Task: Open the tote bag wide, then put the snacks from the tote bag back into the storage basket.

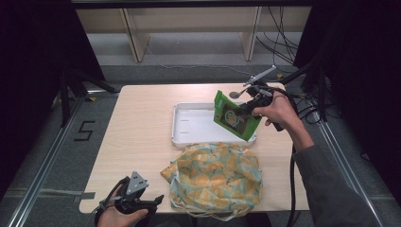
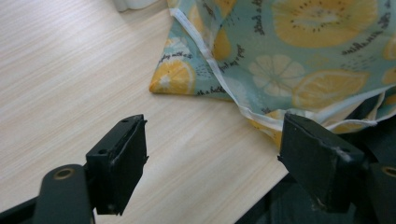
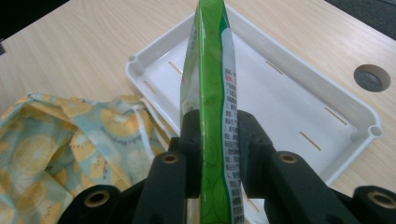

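A green snack packet (image 1: 234,117) hangs tilted over the right end of the white tray (image 1: 189,124), and my right gripper (image 1: 245,109) is shut on it. In the right gripper view the packet (image 3: 211,84) stands edge-on between the jaws, above the tray (image 3: 299,98). A lemon-print cloth bag (image 1: 215,175) lies on the table in front of the tray. My left gripper (image 1: 158,200) is open at the table's near edge, just left of the bag. Its jaws (image 2: 212,163) straddle bare wood and the bag's hem (image 2: 261,116), with nothing pinched between them.
The wooden table (image 1: 137,127) has free surface on its left half. A round cable hole (image 3: 371,77) sits in the tabletop beyond the tray. Cables (image 1: 302,101) trail off the table's right side. Shelving legs stand on the floor behind.
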The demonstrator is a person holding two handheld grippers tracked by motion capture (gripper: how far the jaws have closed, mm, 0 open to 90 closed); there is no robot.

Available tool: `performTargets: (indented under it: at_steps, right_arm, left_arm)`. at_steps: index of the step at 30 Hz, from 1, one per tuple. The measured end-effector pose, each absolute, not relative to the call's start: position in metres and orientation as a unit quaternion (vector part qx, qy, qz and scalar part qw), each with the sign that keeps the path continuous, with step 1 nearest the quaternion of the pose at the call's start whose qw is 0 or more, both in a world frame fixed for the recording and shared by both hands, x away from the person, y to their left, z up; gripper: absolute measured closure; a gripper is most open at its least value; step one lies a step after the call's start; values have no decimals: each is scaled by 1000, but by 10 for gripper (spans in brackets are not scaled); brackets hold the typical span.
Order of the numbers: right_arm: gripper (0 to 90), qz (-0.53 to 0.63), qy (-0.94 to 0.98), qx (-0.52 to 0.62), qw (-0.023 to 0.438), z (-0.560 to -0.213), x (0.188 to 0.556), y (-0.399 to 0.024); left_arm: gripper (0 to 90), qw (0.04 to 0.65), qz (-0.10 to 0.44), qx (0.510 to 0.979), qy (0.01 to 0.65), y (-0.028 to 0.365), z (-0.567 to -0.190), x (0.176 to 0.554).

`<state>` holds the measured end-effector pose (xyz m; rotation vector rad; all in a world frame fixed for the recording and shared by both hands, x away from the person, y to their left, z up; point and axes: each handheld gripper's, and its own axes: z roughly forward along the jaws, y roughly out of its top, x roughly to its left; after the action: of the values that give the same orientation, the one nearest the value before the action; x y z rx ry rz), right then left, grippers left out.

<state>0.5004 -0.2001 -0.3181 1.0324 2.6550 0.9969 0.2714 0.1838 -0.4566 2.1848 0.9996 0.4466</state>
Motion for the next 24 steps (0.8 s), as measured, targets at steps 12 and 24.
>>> performTargets:
  at_steps: [12, 24]
  right_arm:
    - [754, 322, 864, 384, 60, -327, 520, -197]
    - [754, 328, 846, 414, 76, -344, 546, -194]
  left_arm:
    - [219, 330, 180, 842, 386, 191, -459, 266]
    - [208, 336, 173, 841, 388, 187, -464, 265]
